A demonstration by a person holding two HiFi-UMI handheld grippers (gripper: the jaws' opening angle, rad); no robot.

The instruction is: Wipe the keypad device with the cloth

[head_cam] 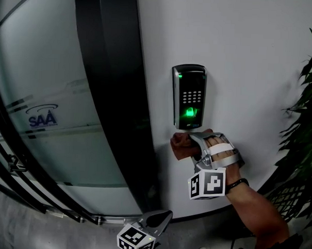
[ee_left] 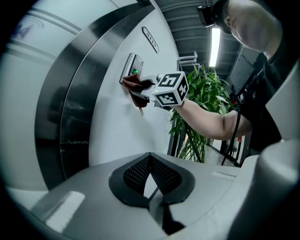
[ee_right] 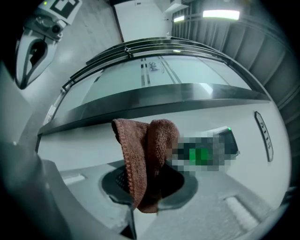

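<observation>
The keypad device [head_cam: 188, 97] is a black unit on the white wall, with lit green keys. Just below its lower edge, my right gripper [head_cam: 195, 148] is shut on a bunched brown cloth [head_cam: 182, 146] that lies close to the wall. In the right gripper view the cloth [ee_right: 145, 159] hangs folded between the jaws, with the keypad device [ee_right: 206, 152] just behind it. My left gripper [head_cam: 152, 223] is low in the head view, away from the wall. Its jaws meet with nothing between them [ee_left: 150, 161]. From there the keypad device [ee_left: 132, 65] and cloth [ee_left: 135, 89] show far off.
A dark metal door post [head_cam: 116, 94] runs down the wall left of the keypad, beside frosted glass [head_cam: 43, 116] with a blue logo. A leafy plant [head_cam: 306, 117] stands at the right, above a wire basket [head_cam: 292, 199].
</observation>
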